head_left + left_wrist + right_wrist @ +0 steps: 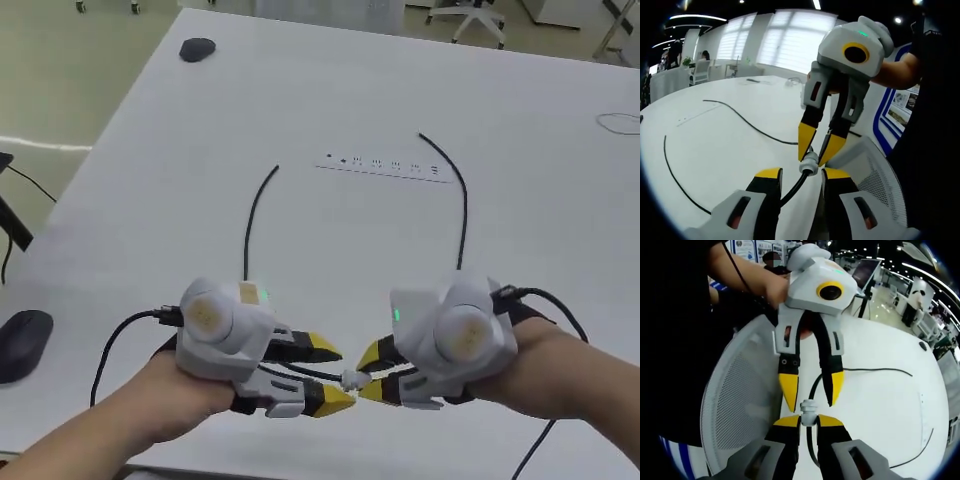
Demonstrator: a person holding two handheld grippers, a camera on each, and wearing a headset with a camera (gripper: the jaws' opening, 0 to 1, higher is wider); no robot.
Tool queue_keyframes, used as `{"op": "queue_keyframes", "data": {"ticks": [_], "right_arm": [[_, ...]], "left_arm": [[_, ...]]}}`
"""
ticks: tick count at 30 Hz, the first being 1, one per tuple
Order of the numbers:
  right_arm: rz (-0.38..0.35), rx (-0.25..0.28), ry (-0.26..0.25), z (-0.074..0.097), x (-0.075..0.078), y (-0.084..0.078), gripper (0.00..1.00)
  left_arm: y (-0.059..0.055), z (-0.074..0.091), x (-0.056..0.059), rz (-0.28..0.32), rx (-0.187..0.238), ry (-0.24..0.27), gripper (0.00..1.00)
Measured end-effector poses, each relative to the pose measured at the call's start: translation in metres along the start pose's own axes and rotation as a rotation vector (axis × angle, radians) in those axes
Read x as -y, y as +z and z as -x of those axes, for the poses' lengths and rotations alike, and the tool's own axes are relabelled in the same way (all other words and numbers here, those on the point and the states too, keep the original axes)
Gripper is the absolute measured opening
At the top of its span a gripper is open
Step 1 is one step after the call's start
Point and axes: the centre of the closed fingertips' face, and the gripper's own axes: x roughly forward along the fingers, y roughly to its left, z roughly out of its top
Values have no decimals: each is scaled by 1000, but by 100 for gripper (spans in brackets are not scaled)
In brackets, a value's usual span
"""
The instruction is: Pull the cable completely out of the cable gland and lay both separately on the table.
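A small white cable gland hangs over the table's near edge, between two grippers that face each other. My right gripper is shut on the gland, its yellow tips pressed against both sides. A thin black cable runs out of the gland and passes between the jaws of my left gripper, which stand apart and open around it. In the right gripper view the cable curves away from the gland onto the white table.
Two black cable runs lie across the table, with a white power strip behind them. A dark mouse sits far back left and another dark object at the left edge. A white mesh chair stands below the grippers.
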Motion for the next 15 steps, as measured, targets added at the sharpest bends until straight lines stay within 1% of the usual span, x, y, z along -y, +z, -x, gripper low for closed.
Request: {"op": "queue_keyframes", "data": {"ticks": [2, 3, 5, 10, 13, 15], "right_arm": [[1, -4, 0, 0, 0, -2, 7], [4, -6, 1, 0, 0, -2, 7], [6, -6, 2, 0, -1, -2, 7], [16, -6, 1, 0, -1, -3, 7], [20, -7, 2, 0, -2, -4, 7], [28, -8, 2, 0, -2, -5, 7]], "left_arm": [[-1, 0, 2, 2, -7, -12, 25], [-1, -1, 2, -2, -7, -12, 24], [-1, -1, 3, 3, -3, -16, 24], [0, -3, 6, 4, 1, -33, 19], [1, -4, 10, -4, -1, -55, 16], [1, -5, 11, -6, -4, -53, 16]]}}
